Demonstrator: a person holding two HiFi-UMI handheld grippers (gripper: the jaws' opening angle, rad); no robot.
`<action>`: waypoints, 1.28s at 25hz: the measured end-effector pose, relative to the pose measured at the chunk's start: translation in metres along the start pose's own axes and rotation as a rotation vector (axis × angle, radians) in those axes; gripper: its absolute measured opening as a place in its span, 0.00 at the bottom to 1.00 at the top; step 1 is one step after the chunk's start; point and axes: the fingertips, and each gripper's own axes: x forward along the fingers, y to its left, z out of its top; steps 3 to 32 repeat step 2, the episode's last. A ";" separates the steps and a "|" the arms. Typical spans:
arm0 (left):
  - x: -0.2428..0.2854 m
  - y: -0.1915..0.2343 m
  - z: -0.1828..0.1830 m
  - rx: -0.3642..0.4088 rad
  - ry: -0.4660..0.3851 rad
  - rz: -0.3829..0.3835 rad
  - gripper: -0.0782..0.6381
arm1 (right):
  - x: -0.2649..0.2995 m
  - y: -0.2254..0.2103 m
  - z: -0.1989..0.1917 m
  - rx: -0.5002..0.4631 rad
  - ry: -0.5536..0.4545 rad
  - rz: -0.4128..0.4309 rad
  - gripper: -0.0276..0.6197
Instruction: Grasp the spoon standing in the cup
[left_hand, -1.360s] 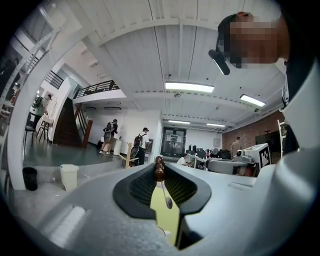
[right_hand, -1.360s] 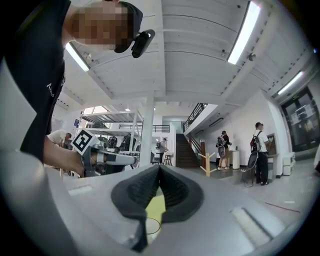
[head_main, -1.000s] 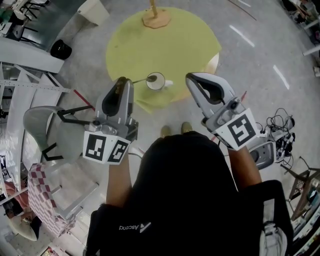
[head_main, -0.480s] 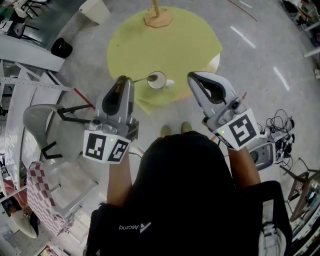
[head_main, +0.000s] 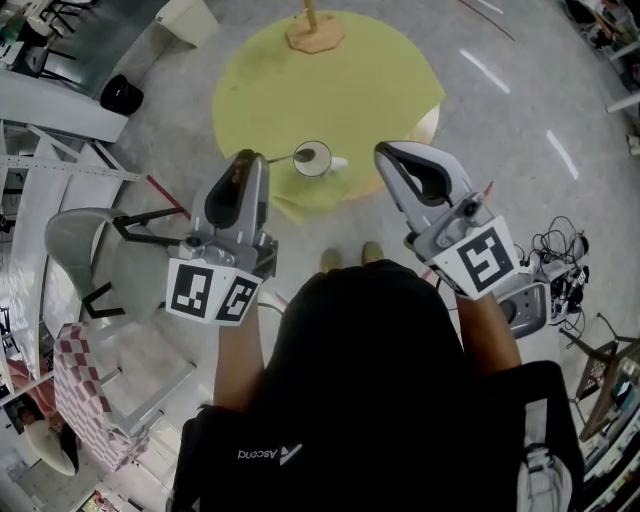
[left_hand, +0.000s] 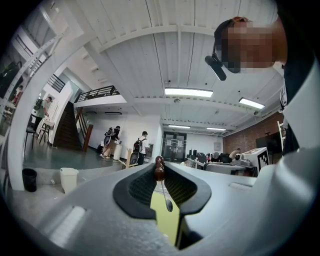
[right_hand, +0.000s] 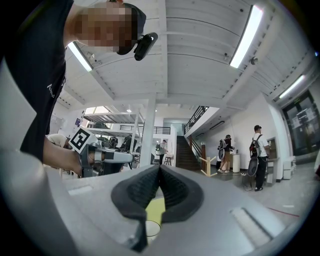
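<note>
Jaws of left gripper (left_hand: 159, 166) pinch spoon (left_hand: 169, 205); right gripper (right_hand: 160, 167) closed, empty.

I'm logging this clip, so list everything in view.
Table: one, yellow-green, round, ahead of the person.
Cup: one, pale, at the table's near edge.
Spoon: one, metal with a brown handle end, bowl by the cup, handle in the left gripper.
Stand: one, wooden, on the table's far side.
Black bin: one, on the floor, far left.
White bin: one, on the floor, top left.
Chair: one, grey, to the left.
Cables: a black tangle, on the floor, to the right.
Left gripper: grey, shut on the spoon.
Right gripper: grey, shut, empty.
</note>
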 end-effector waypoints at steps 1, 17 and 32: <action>0.000 0.000 -0.001 0.000 0.002 0.000 0.19 | 0.000 0.000 -0.001 0.001 0.000 0.000 0.05; 0.000 0.001 -0.002 0.000 0.003 0.000 0.19 | 0.000 0.000 -0.001 0.001 0.001 0.001 0.05; 0.000 0.001 -0.002 0.000 0.003 0.000 0.19 | 0.000 0.000 -0.001 0.001 0.001 0.001 0.05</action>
